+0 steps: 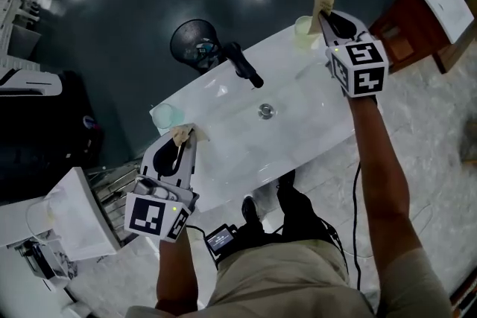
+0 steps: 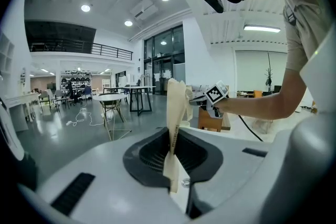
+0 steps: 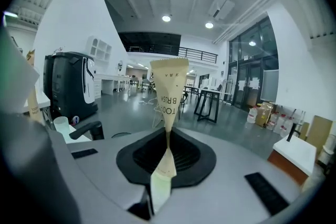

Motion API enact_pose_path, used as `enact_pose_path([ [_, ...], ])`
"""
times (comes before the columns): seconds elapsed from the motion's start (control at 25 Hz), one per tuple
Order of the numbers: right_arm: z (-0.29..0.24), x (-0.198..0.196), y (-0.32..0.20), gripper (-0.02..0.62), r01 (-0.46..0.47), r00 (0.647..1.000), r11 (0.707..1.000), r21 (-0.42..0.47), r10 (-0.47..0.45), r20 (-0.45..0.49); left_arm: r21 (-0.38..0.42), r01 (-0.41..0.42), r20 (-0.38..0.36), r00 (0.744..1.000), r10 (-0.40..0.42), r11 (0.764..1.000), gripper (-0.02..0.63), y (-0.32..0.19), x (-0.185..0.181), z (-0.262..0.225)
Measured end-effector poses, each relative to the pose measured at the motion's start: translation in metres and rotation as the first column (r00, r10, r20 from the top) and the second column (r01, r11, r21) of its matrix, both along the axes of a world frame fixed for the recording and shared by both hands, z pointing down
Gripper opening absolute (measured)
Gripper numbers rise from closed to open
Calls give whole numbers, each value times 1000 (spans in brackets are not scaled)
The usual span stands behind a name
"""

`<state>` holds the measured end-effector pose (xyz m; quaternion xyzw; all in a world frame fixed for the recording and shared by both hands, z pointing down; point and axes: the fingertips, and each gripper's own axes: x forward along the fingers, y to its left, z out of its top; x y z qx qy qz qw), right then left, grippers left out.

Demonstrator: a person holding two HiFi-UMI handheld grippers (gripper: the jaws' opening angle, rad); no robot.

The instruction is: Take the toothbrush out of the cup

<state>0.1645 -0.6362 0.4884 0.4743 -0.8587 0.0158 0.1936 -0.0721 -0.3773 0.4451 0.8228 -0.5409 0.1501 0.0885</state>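
Left gripper (image 1: 182, 138): jaws nearly together, clamped on a beige paper-sleeved toothbrush, the left toothbrush (image 2: 176, 107). The sleeve is pinched flat where the pads meet, and its upper end stands free above them.

Right gripper (image 1: 326, 11): same condition, closed on the right toothbrush (image 3: 168, 93). The sleeve narrows to a waist at the pads and fans out above; part of the word "toothbrush" can be read on it.

Position: the left toothbrush sits just beside the left cup (image 1: 164, 115) at the near-left corner of the white basin (image 1: 223, 160). The right toothbrush is over or just beside the right cup (image 1: 303, 26) at the far corner. We judge both to be clear of their cups, though the head view does not show the sleeves' lower ends. A black faucet (image 1: 244, 65) stands between the two cups, and a wastebasket (image 1: 195, 43) stands beyond the basin.

Handling, our judgement:
- The item is very light.
- The paper is soft and creases under the pads.
- The sleeve may slide or twist if only empty paper is caught.
- The best hold is mid-length, where the stiff handle should lie inside, with moderate pressure.
- The cups look light and easy to tip.
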Motion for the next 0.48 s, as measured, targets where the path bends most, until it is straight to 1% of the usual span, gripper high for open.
enact_pose_path([
  [0.2, -45, -3, 37, 25, -5, 1000, 999, 40, 4, 13, 59, -11, 5, 1000, 11, 998, 29, 22, -7, -38],
  [0.48, -106, -12, 124, 25, -13, 999, 995, 94, 9, 52, 133, -48, 4, 999, 48, 990, 29, 62, -22, -80],
])
